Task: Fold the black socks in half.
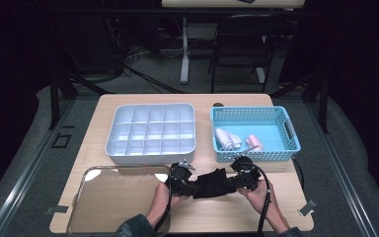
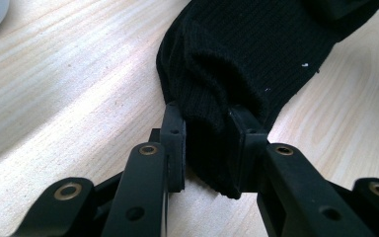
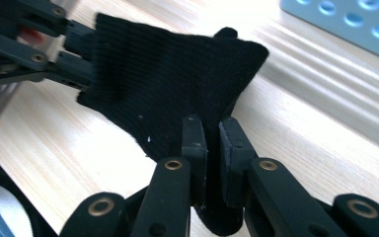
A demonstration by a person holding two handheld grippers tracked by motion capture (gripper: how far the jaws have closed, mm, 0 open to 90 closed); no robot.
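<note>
1 black sock (image 1: pixel 211 183) – pinched by 2 grippers: left gripper (image 1: pixel 186 188), right gripper (image 1: pixel 234 182).

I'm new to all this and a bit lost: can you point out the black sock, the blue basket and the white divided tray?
Sock (image 1: pixel 212 182): high view, middle of the fabric between the grippers.
Basket (image 1: pixel 255 156): high view, its near wall.
Tray (image 1: pixel 148 159): high view, its near wall.

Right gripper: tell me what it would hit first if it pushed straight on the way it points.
The right gripper is shut on the black sock, so it would push that cloth ahead; beyond it, probably the left gripper holding the sock's far end, though depth is unclear.
</note>
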